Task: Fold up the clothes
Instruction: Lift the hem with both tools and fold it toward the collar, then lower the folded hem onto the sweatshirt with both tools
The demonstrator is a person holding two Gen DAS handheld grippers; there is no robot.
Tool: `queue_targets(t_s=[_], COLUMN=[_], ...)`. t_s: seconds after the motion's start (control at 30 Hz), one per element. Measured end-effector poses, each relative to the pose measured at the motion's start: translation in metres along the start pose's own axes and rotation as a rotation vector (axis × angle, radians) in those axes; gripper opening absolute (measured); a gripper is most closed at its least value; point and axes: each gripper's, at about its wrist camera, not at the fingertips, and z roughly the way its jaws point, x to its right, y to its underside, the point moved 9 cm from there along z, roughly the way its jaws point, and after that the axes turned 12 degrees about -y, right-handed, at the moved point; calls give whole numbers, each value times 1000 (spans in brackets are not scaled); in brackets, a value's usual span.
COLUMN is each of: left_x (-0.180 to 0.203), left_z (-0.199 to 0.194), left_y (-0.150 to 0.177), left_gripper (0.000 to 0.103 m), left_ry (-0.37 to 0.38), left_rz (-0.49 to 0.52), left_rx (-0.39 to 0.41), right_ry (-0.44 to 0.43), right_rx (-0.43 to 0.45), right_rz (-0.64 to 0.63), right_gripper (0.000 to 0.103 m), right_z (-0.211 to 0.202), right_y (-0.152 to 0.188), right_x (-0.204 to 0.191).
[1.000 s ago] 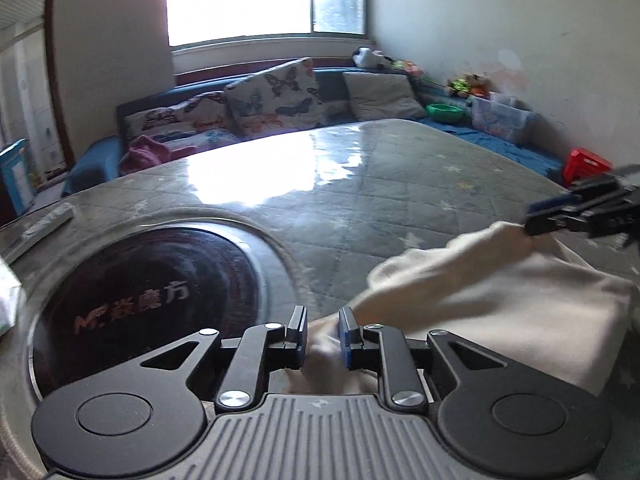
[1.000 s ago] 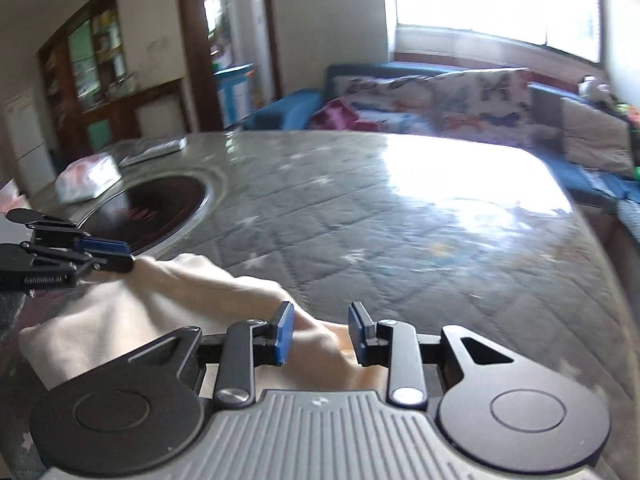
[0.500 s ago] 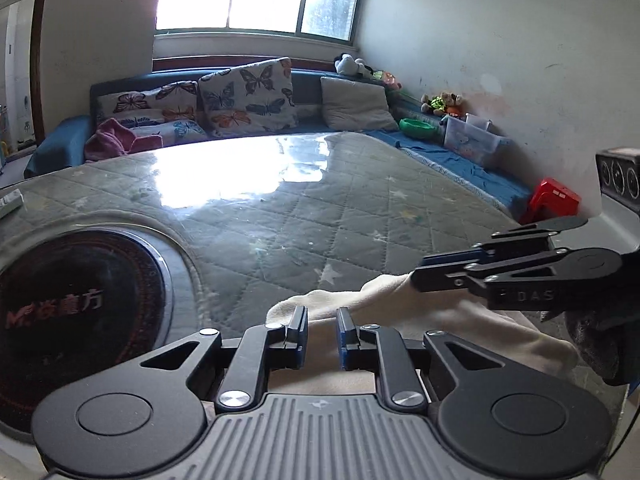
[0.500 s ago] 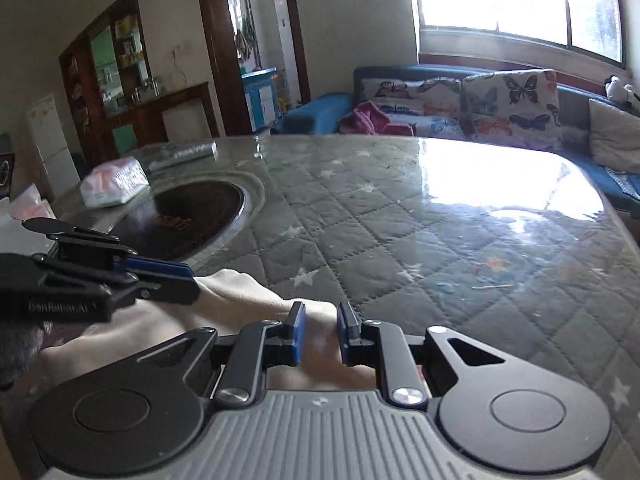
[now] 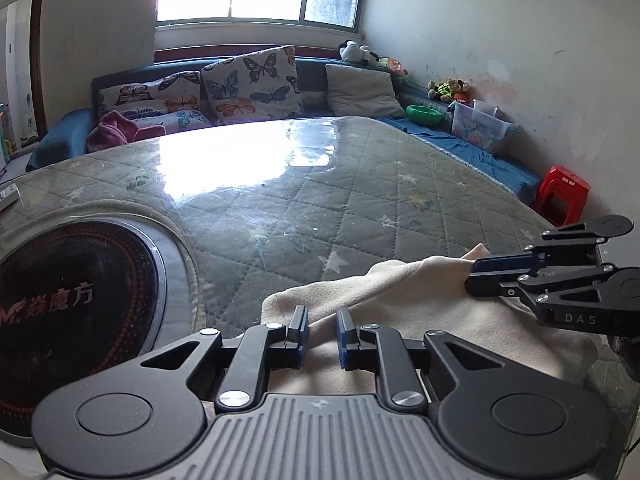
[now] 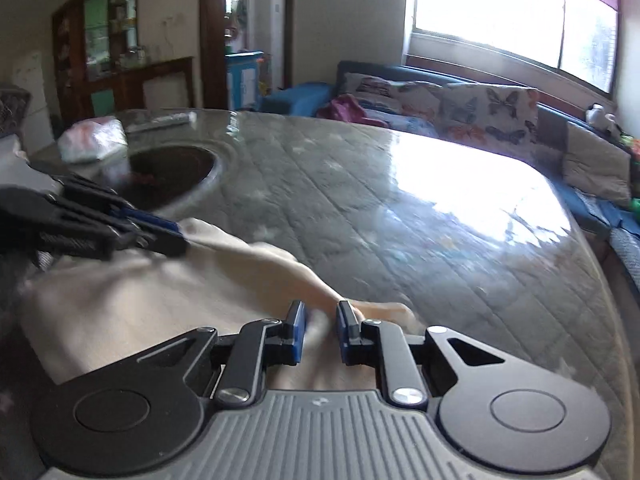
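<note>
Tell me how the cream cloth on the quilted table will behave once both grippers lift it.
The cream cloth will probably hang floppy: it already drapes in soft ridges between the left gripper and right gripper, each with jaws pinching a fold. It looks light, thin fabric lying nearly flat. The glossy table cover may let the trailing edge slide easily.

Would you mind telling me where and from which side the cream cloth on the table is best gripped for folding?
Grip the cream cloth at the two corners of its far edge, coming in from the near side, low over the fabric. That edge lies loose on the table and lifts easily. The left gripper and right gripper are already shut on folds there.
</note>
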Motion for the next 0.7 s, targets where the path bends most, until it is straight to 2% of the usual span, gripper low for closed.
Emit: queue_targets(t_s=[0.17,0.3,0.57,0.7], left_x=[-2,10,98,128], left_z=[-5,-21,-43,-40], left_y=[0,-2,6,13], left_gripper=[17,17,17,16], left_ry=[-17,11,255,335], left_rz=[4,19,150,172], left_rx=[10,39,54,33], right_ry=[16,-2,-139,-143], right_rx=[64,55,-22,-46], right_rz=[95,148,256,250], right_gripper=[17,17,16,16], right_z=[-19,-33,-30,-18], right_y=[-6,-1,11,12], right_x=[19,33,43,41])
